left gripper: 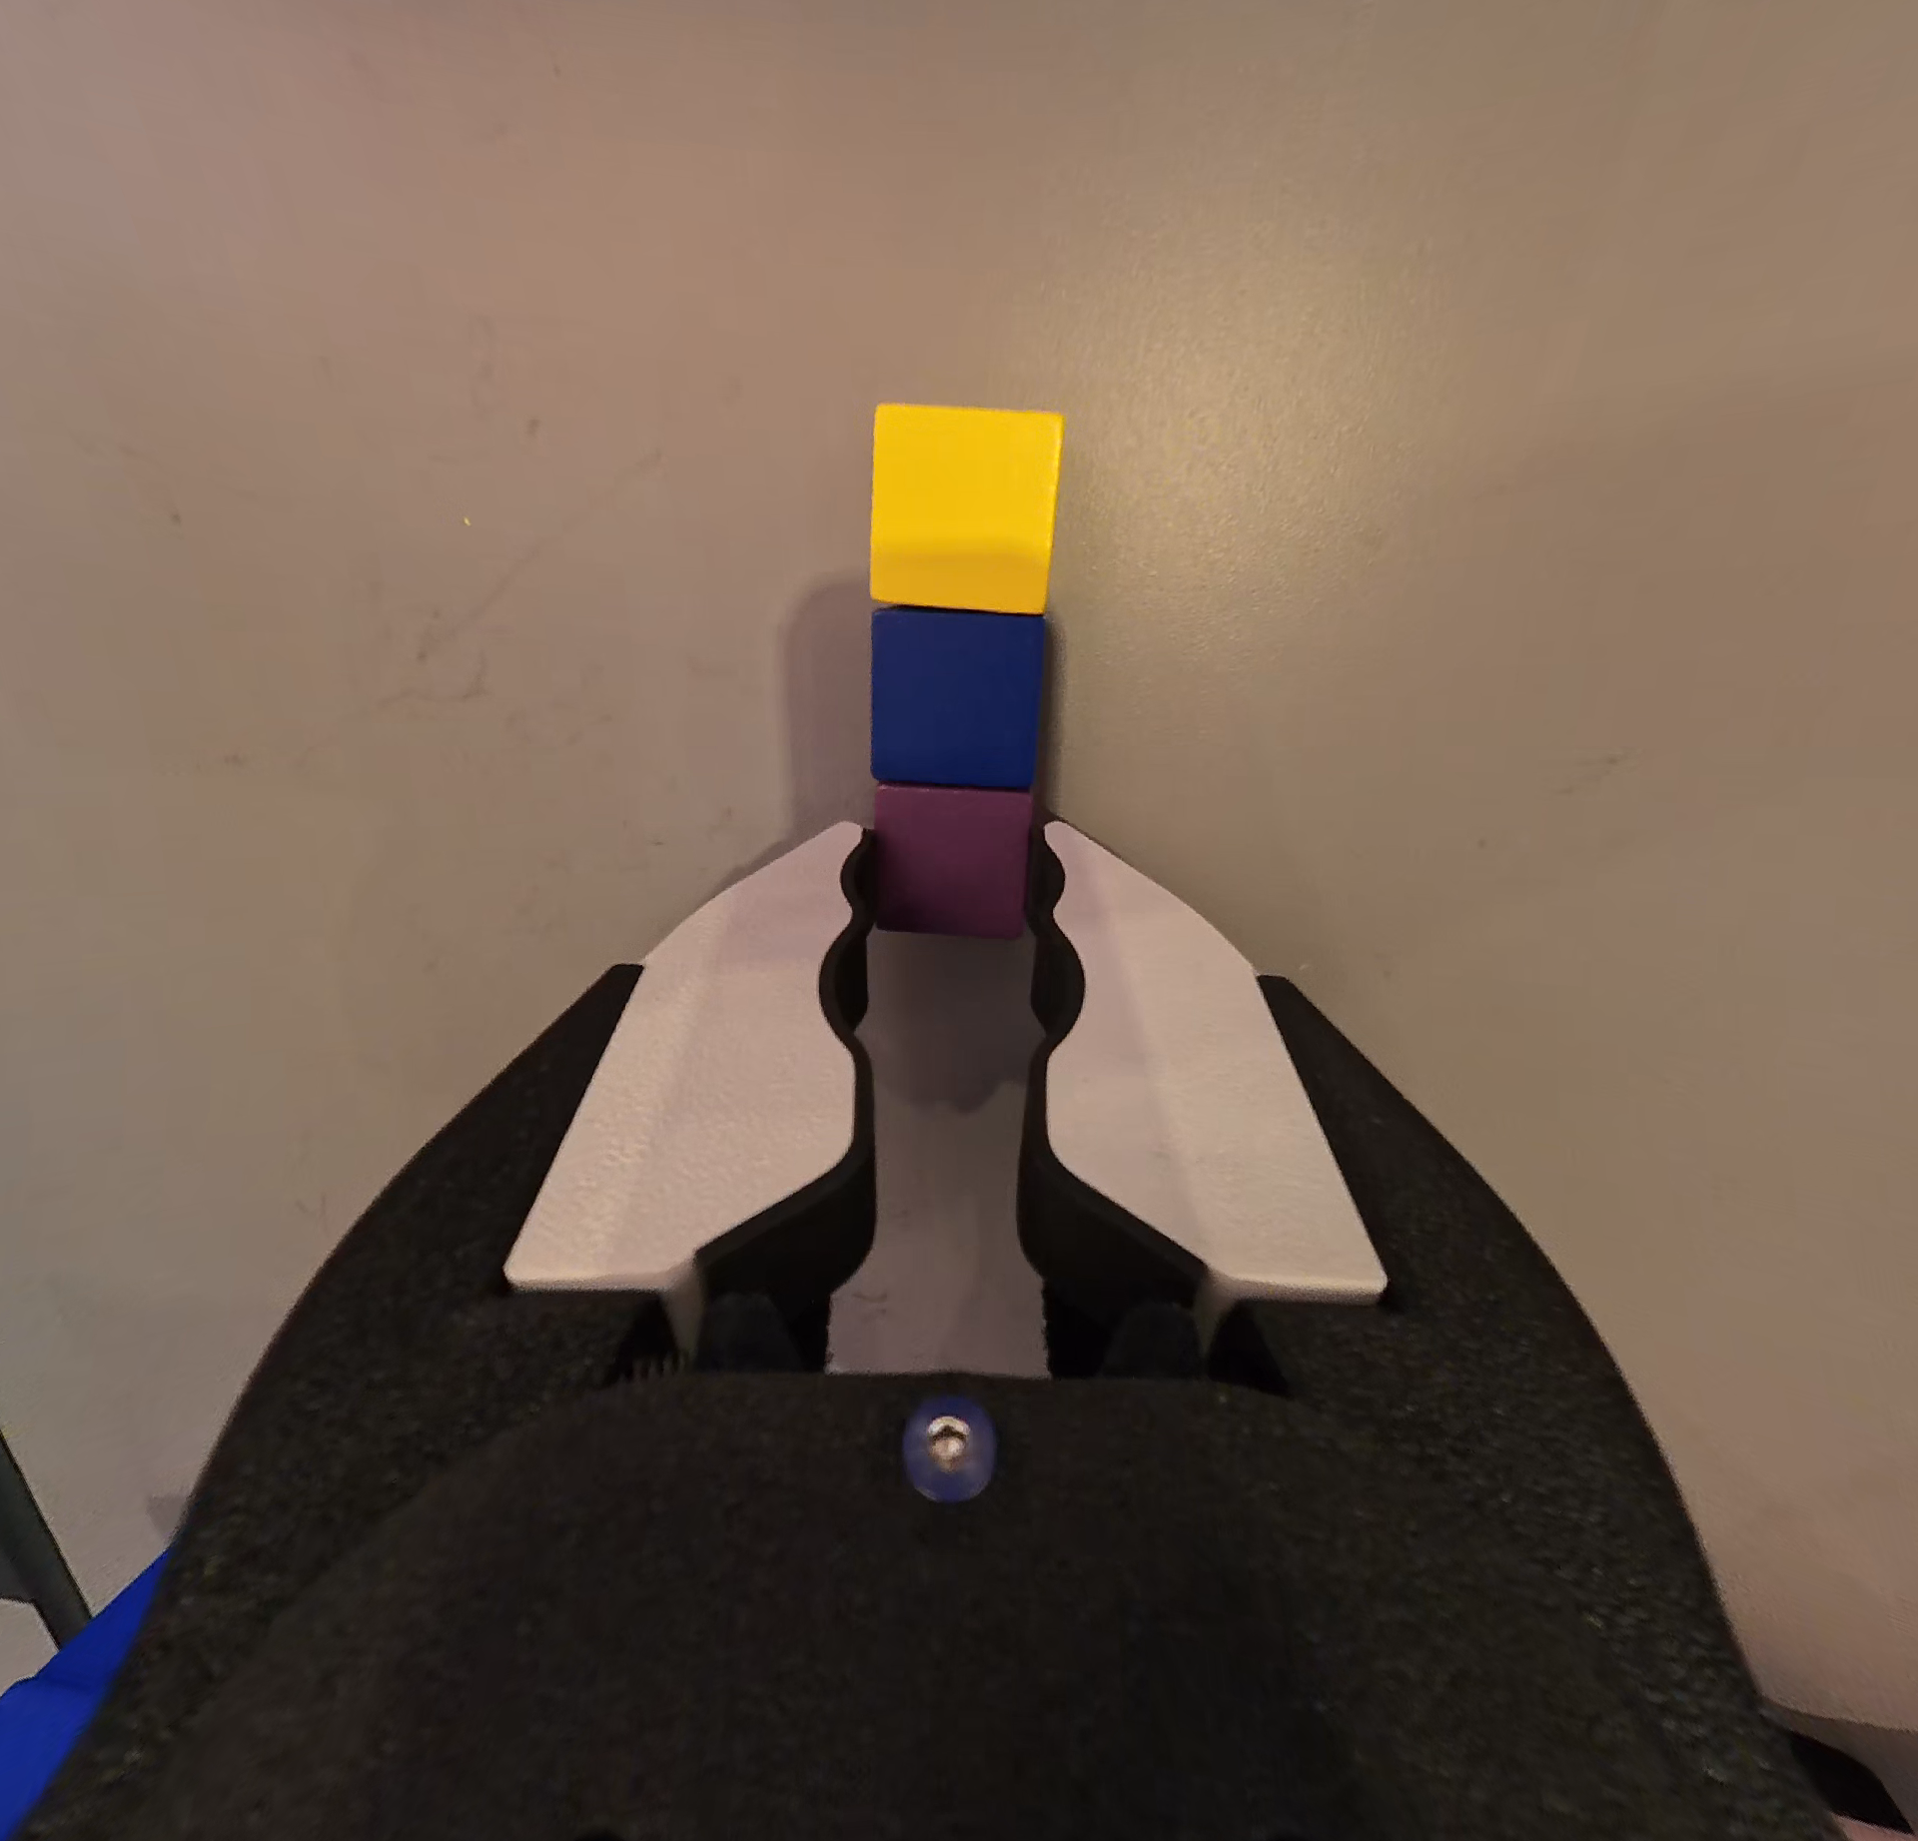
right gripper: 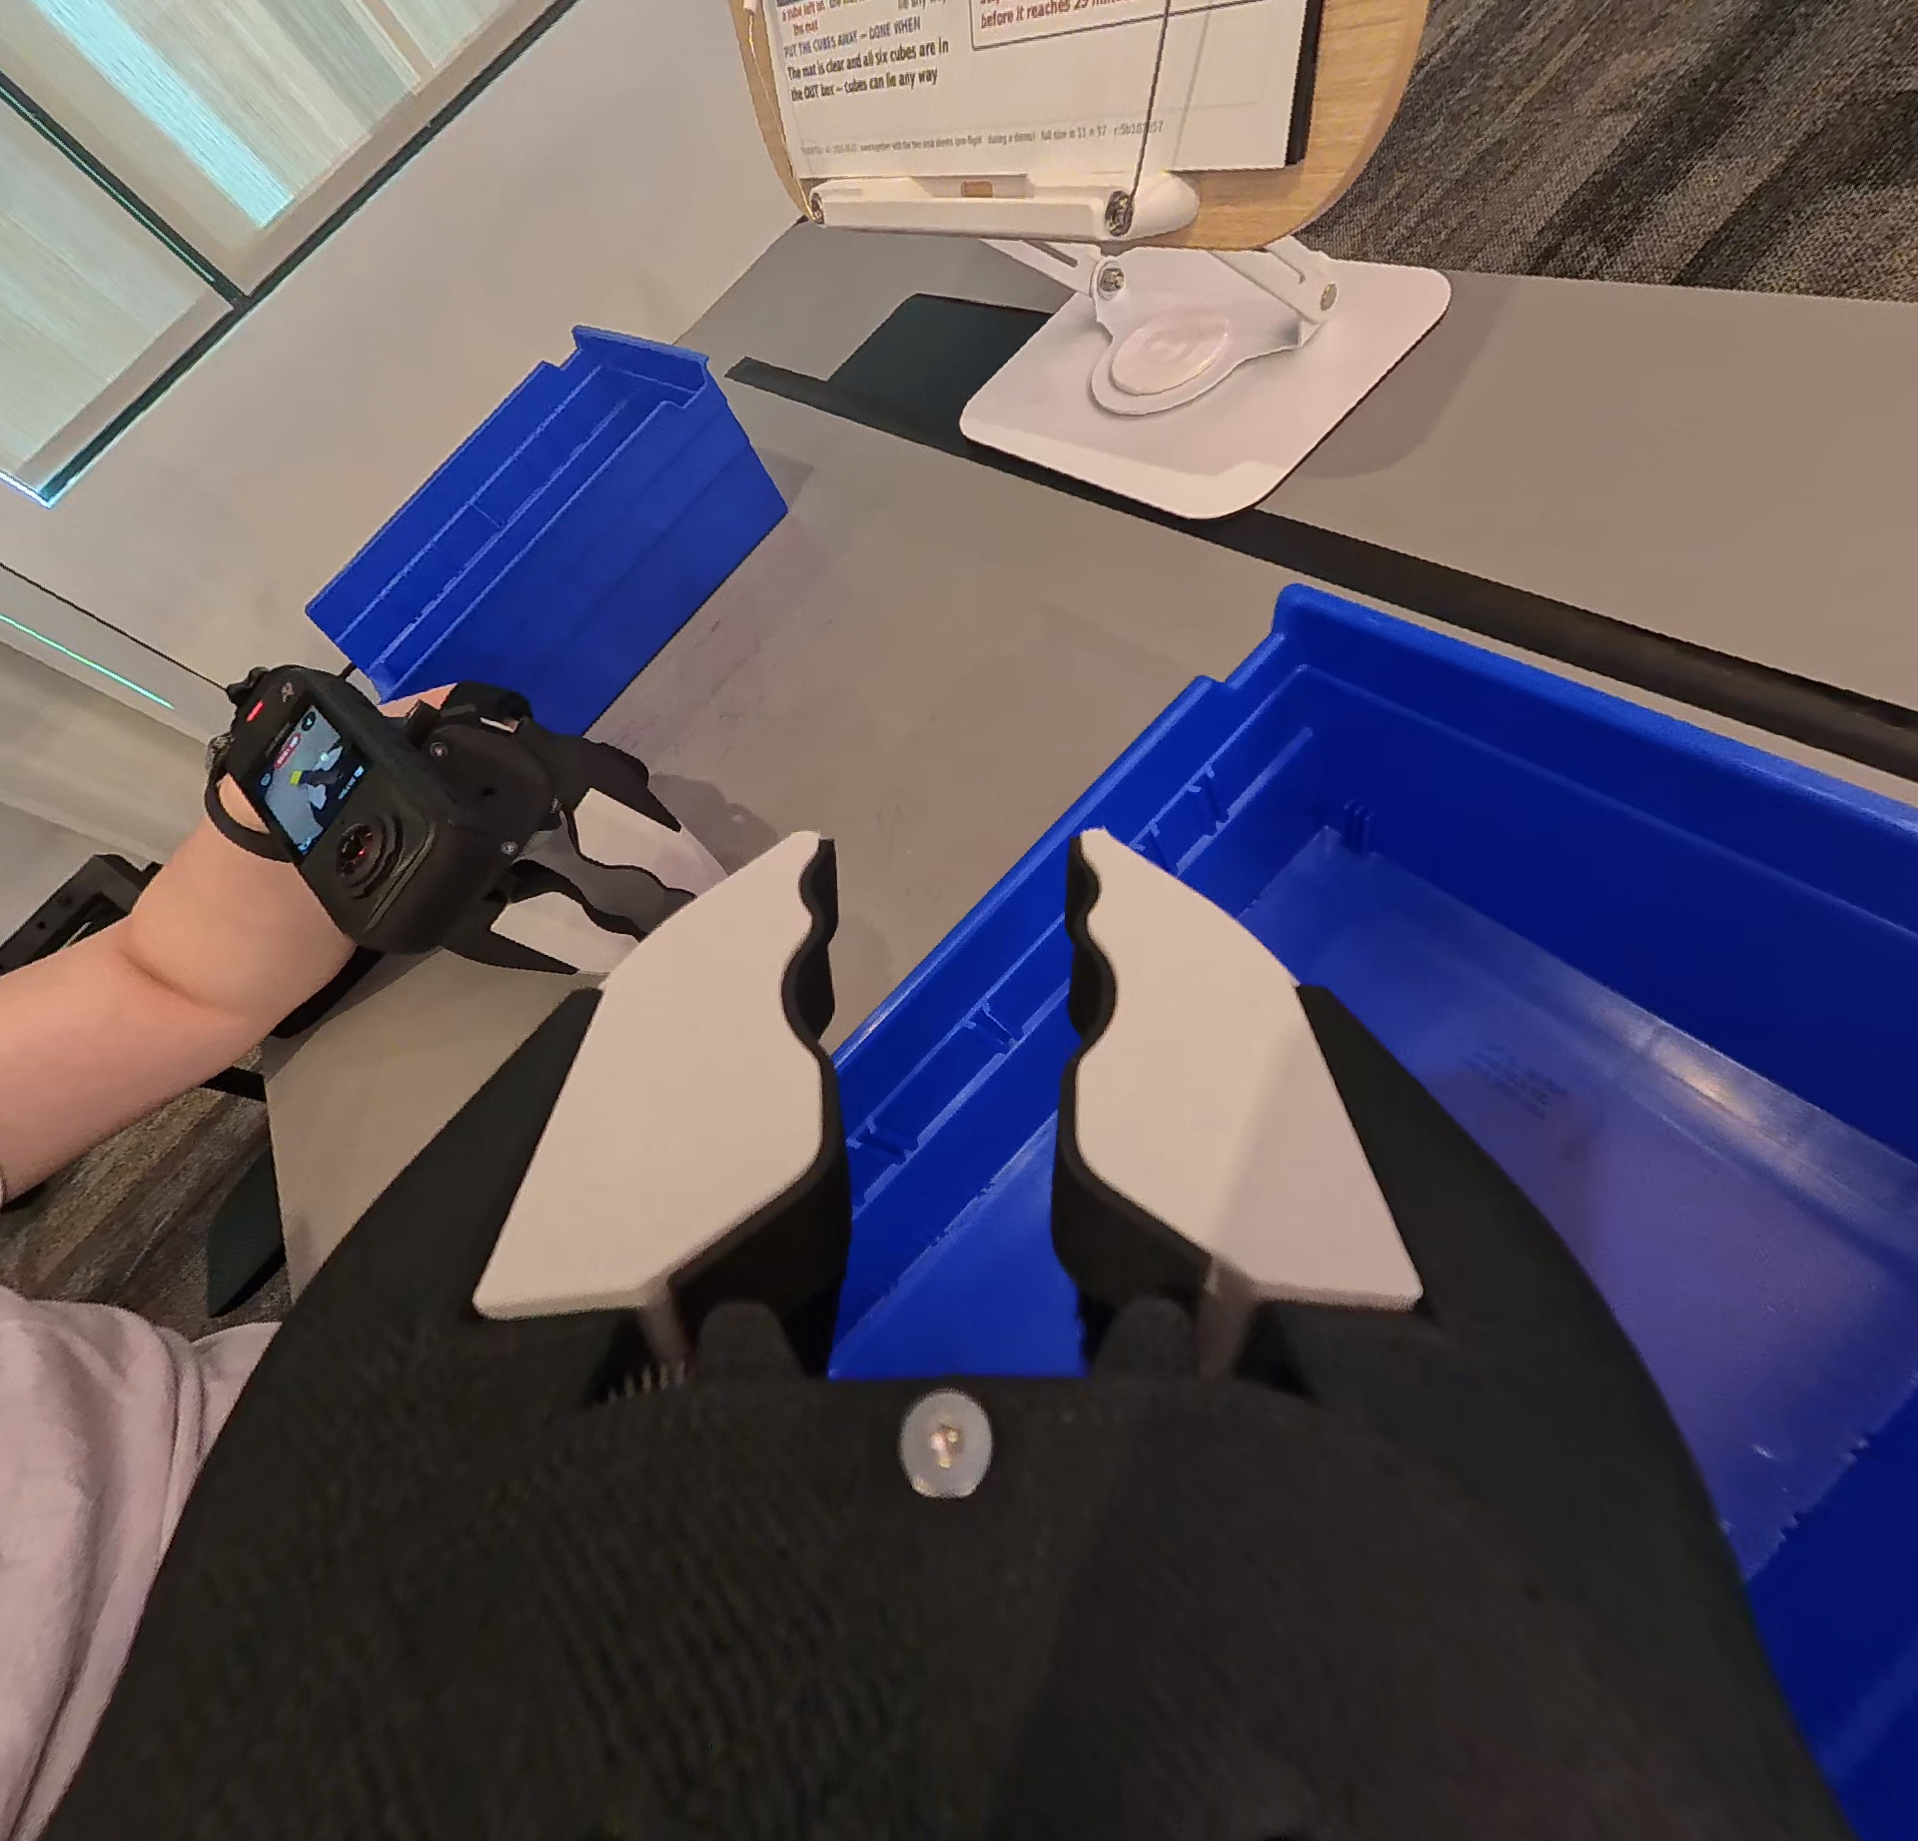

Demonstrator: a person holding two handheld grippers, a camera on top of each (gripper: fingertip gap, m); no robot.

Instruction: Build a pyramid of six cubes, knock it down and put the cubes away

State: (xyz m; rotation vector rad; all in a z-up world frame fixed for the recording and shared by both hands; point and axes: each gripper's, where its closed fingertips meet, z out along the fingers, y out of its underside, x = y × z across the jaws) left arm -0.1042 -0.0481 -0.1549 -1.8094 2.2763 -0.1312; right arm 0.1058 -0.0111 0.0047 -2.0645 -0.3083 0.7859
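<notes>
Left gripper (left gripper: 950, 857) clasps purple cube (left gripper: 950, 862), frame centre, abutting blue cube (left gripper: 955, 696); right gripper (right gripper: 950, 893) gapes empty; release gently, keeping row straight.

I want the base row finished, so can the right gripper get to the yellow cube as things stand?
Probably not directly. The right gripper hangs open over the near blue bin, aimed away from the row. The yellow cube shows only in the left wrist view, beyond the blue cube and the purple cube.
</notes>
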